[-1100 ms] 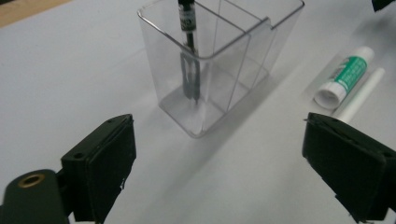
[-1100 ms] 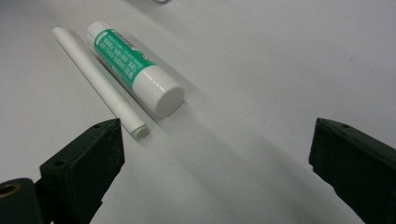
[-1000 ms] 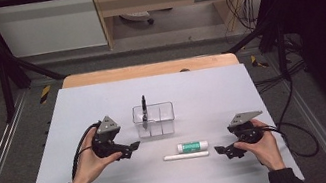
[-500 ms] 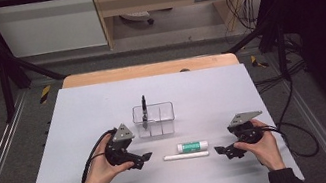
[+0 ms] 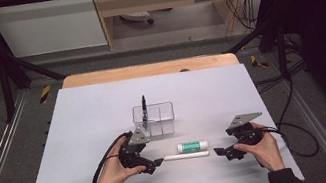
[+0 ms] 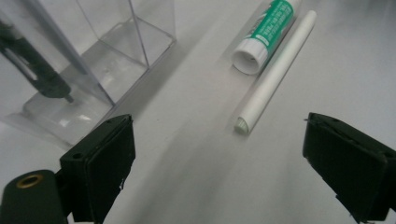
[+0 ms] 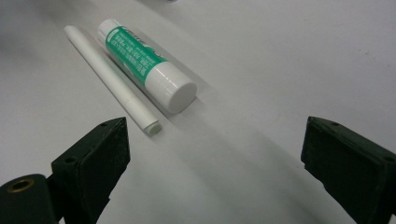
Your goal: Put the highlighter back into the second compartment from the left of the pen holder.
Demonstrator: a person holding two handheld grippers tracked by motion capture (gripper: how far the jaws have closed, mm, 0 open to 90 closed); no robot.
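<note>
Both forearms wear black sleeves, and each hand grips a black two-jaw tool — the left gripper (image 5: 156, 164) and right gripper (image 5: 220, 152) alike carry a grey three-cornered plate on top, a trailing black cable, blocky matte-black jaws, and a brass-coloured eyelet near the jaw base.

Even overhead light brightens the pale grey tabletop (image 5: 87, 135); the surroundings stay dim. Soft shadows, mild glare on the clear plastic box (image 6: 93, 56), near jaws blurred.
</note>
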